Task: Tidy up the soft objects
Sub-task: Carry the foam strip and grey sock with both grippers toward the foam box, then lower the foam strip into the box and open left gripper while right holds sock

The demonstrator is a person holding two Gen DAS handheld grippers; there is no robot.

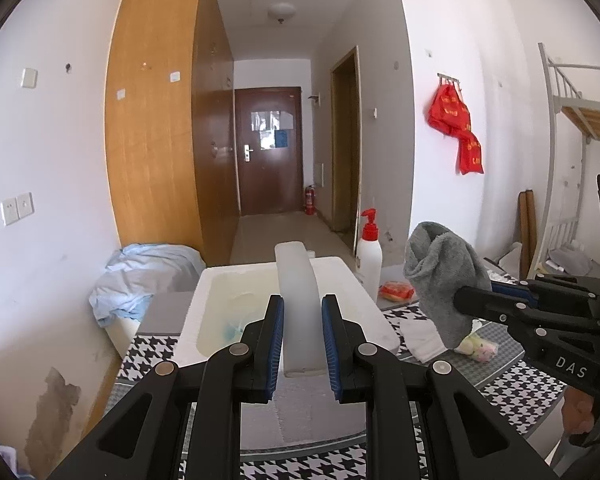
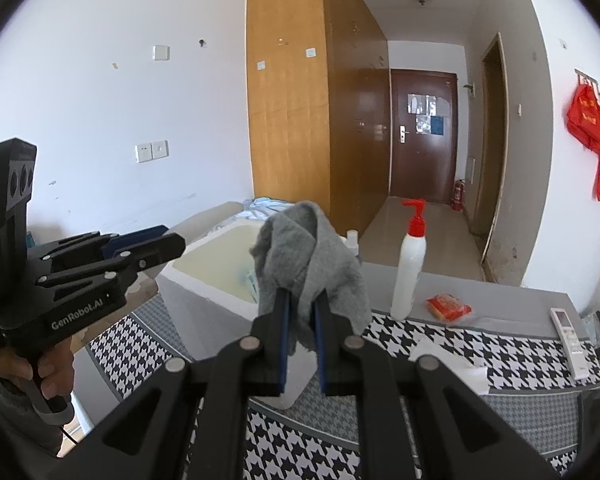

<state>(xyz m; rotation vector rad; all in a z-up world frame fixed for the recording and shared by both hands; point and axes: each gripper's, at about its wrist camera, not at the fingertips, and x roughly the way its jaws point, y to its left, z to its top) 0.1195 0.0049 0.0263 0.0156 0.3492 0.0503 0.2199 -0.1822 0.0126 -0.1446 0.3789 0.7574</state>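
My right gripper [image 2: 300, 296] is shut on a grey cloth [image 2: 312, 256], which bunches up above the fingers and hangs to the right. From the left wrist view the grey cloth [image 1: 440, 276] and right gripper [image 1: 466, 300] hover right of the open white foam box [image 1: 364, 300]. My left gripper [image 1: 302, 304] holds a white foam slab [image 1: 300, 300] edge-on between its blue pads, reaching out over the box. In the right wrist view the left gripper [image 2: 176, 244] is by the left rim of the box [image 2: 204, 280]; a hand grips its handle.
A white pump bottle with a red top [image 2: 410, 264], an orange packet [image 2: 448, 306], a remote [image 2: 570, 336] and a white folded cloth [image 1: 420, 336] lie on the houndstooth tablecloth [image 2: 480, 344]. A small pastel packet [image 1: 480, 346] lies under the grey cloth. Blue bedding [image 1: 144, 276] is heaped left of the box.
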